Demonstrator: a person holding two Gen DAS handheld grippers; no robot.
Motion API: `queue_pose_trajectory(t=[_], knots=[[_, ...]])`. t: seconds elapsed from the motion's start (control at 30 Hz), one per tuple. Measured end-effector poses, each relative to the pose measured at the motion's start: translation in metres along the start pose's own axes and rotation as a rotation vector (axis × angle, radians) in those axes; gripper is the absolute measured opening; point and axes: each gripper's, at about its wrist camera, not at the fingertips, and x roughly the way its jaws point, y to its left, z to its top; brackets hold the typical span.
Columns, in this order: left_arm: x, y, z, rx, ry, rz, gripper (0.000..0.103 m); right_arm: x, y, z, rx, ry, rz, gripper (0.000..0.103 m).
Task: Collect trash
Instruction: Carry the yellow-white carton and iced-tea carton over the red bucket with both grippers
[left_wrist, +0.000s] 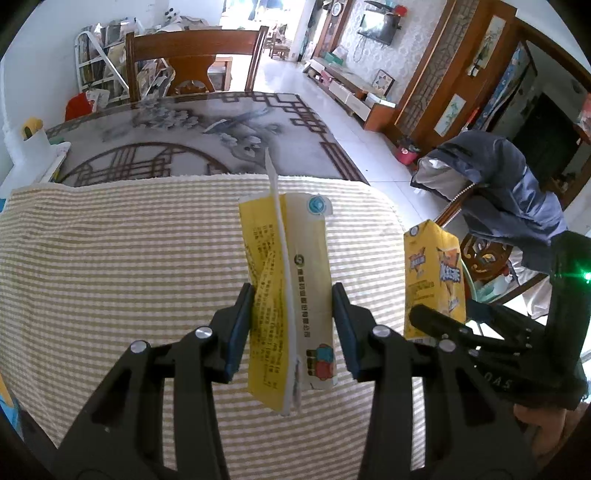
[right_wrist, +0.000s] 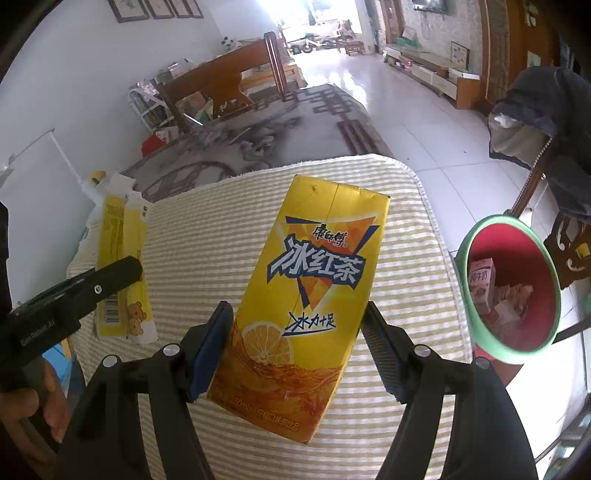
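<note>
Right now, the left tongs (left_wrist: 293, 321) are closing on a flattened yellow-and-white carton (left_wrist: 288, 295), which is standing upright between the two blue pads at the centre of the left wrist view, both pads pressing against its sides. That carton is hanging above the striped cloth (left_wrist: 129, 258) that is covering the near part of the bench (left_wrist: 207, 129).

Meanwhile the right tongs (right_wrist: 297, 341) are gripping a yellow iced-tea carton (right_wrist: 310, 295) at its lower half, one pad on each side, and the carton is tilting toward the upper right of the right wrist frame. In the left wrist view this same carton is showing at the right edge, just beside the cloth's border.

At the right of the right wrist frame a red bin with a green rim (right_wrist: 546, 258) is sitting beside the bench, near the iced-tea carton but apart from it, with a small pink carton (right_wrist: 482, 284) and other scraps lying inside.
</note>
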Motion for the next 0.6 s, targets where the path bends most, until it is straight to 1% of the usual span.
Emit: queue_pose_trajectory(t=[0.27,0.6], knots=[[0.000,-0.030,0.004,0.005,-0.020,0.033,0.041,-0.015,-0.027,0.009,-0.031,-0.029,0.015,0.069],[0.009,-0.072,0.014,0.059,-0.020,0.031,0.041,-0.032,-0.069,0.013,0.013,-0.059,0.007,0.069]])
